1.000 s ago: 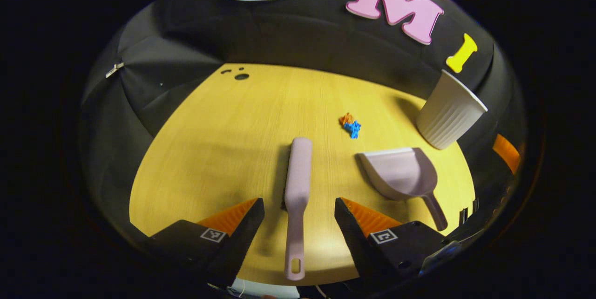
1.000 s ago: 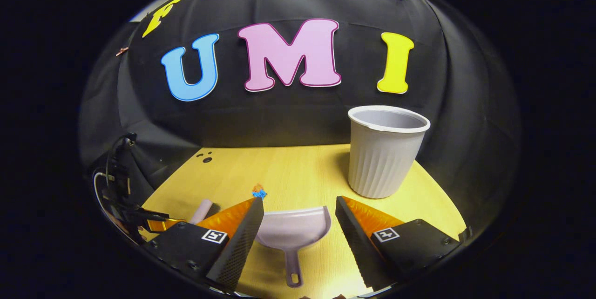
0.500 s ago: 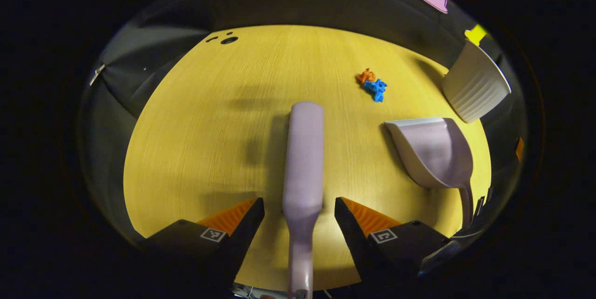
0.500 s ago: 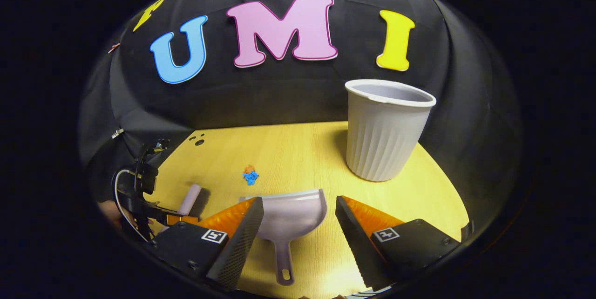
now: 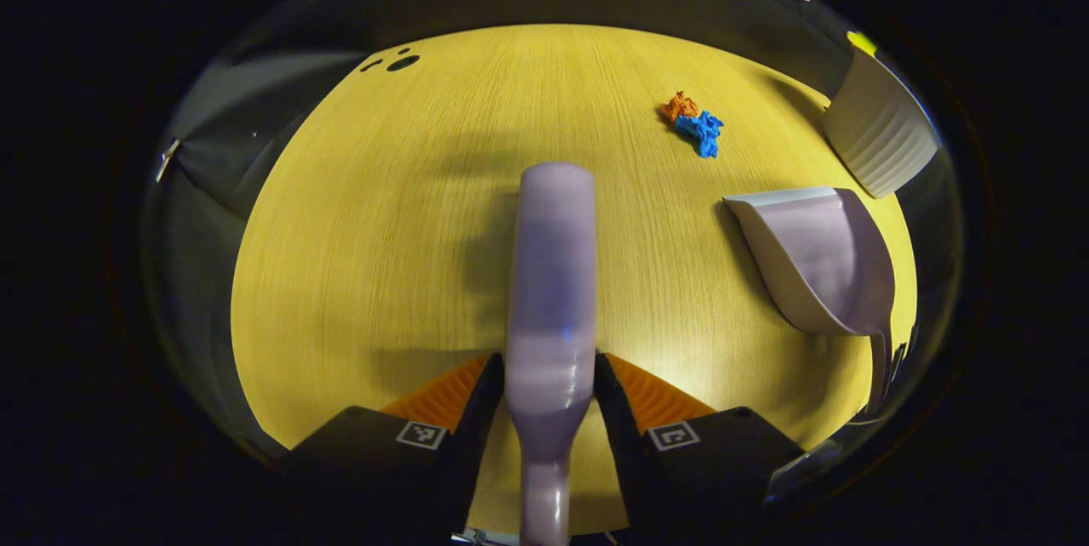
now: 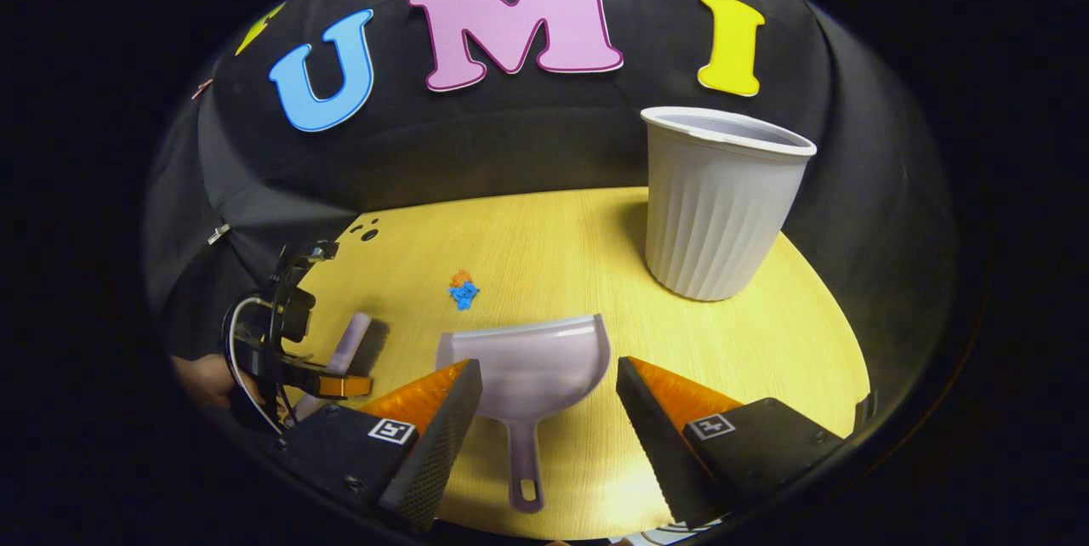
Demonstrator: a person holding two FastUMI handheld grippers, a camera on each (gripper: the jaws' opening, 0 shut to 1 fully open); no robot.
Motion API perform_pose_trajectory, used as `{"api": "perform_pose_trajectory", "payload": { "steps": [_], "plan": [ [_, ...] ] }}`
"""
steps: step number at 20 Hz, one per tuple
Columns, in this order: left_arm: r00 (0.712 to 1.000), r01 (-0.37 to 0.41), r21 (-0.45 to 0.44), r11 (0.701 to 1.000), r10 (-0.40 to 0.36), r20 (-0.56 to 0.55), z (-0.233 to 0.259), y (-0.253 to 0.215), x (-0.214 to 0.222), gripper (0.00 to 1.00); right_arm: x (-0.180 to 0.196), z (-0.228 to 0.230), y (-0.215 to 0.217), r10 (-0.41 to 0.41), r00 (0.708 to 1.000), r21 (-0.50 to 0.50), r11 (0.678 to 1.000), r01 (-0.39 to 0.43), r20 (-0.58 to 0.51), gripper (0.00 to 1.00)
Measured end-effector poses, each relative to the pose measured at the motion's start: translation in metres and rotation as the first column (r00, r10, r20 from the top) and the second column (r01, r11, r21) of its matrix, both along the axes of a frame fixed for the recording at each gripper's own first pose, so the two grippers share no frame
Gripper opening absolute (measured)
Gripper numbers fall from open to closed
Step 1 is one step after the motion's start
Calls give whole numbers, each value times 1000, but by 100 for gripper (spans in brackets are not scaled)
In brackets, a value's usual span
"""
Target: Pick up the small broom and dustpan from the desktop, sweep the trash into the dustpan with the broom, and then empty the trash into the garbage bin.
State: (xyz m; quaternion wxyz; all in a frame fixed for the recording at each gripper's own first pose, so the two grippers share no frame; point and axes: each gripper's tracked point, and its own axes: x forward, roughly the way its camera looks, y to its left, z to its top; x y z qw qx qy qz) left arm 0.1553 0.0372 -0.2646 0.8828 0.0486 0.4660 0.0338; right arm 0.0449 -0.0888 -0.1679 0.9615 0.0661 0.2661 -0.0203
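Your broom (image 5: 551, 274) lies flat on the desktop (image 5: 383, 231), its narrowing neck pinched from both sides in your left gripper (image 5: 550, 384); it looks like light, stiff, smooth plastic, so grip squarely where the neck thickens or it may swivel. The dustpan (image 6: 529, 367) lies just ahead of your right gripper (image 6: 549, 397), whose fingers stand wide apart either side of its slim handle, pressing nothing; take that handle near the pan, since the thin stem will likely twist. The trash (image 6: 464, 289), small orange and blue crumpled scraps, sits beyond the pan's lip, well apart; it should skid easily. The garbage bin (image 6: 719, 206) stands upright at the far right.
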Motion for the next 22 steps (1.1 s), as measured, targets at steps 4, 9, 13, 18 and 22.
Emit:
{"api": "perform_pose_trajectory", "payload": {
  "steps": [4, 9, 13, 18, 22],
  "plan": [
    [999, 24, 7, 1000, -24, 38, 1, -1, -1, 45, -5, -4, 6, 24, 1000, -8, 1000, -24, -15, 99],
    [995, 57, -78, 995, -50, 89, 2, -2, -10, 37, -13, -15, 11, 43, 997, -19, 999, -44, -58, 99],
    [994, 17, -193, 981, 5, 110, 2, 0, -26, 33, -21, -23, 19, 62, 994, -5, 998, -63, -93, 100],
    [985, 23, -220, 975, 15, 170, 22, 3, -54, 33, -25, -45, 25, 68, 983, 18, 998, -66, -169, 100],
    [975, 40, -229, 973, 11, 220, 42, 2, -78, 32, -26, -75, 28, 55, 967, 35, 998, -48, -250, 99]
  ]
}}
